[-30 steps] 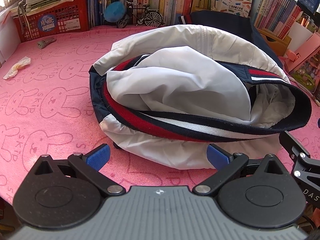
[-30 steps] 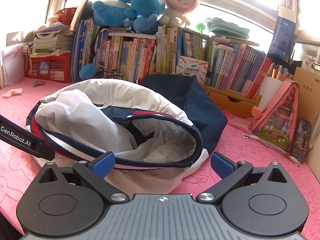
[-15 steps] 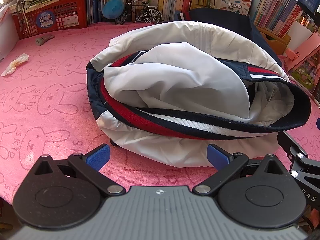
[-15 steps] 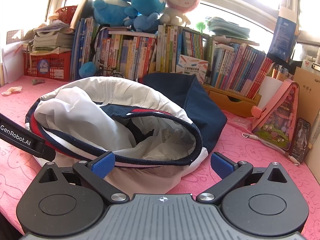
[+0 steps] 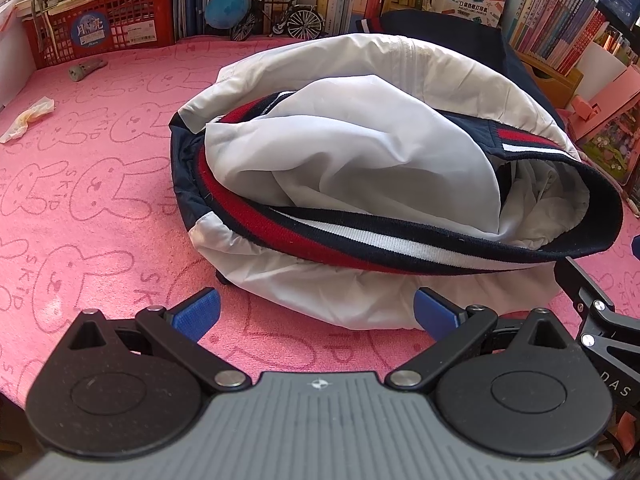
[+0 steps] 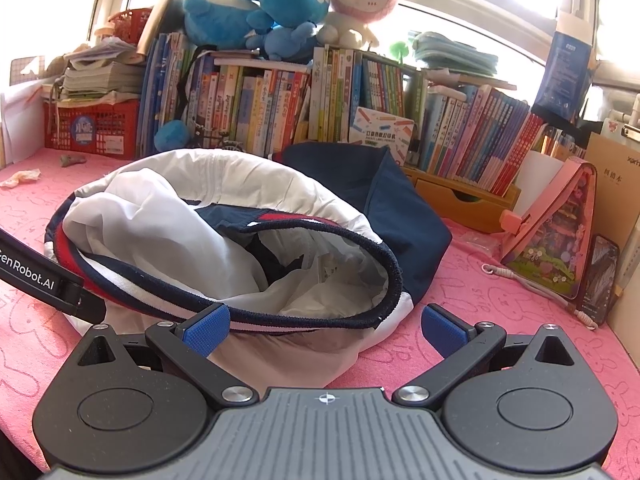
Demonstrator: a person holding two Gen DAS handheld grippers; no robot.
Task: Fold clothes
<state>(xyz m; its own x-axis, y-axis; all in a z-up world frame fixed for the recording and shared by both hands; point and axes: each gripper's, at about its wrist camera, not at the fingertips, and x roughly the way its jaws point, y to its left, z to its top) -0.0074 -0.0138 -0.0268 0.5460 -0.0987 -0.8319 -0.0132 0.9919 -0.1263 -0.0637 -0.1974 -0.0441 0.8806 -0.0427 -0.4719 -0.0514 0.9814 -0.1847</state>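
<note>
A jacket lies bunched on the pink mat, white lining out, with a navy, red and white ribbed hem curling round its front. Its navy outer cloth spreads toward the books. My left gripper stands open just in front of the jacket's near white edge, nothing between its blue pads. My right gripper is open too, at the right front of the jacket, its left pad close beside the hem. Each view shows part of the other gripper at its edge.
The pink rabbit-print mat covers the table. Books line the back, with plush toys on top. A red crate, a model bicycle and a crumpled tissue sit at the left. A pink stand is at the right.
Both grippers have eased slightly closer to the jacket and tilted a little; the jacket sits marginally higher in the left wrist view. Both stay open and the jacket has not moved.
</note>
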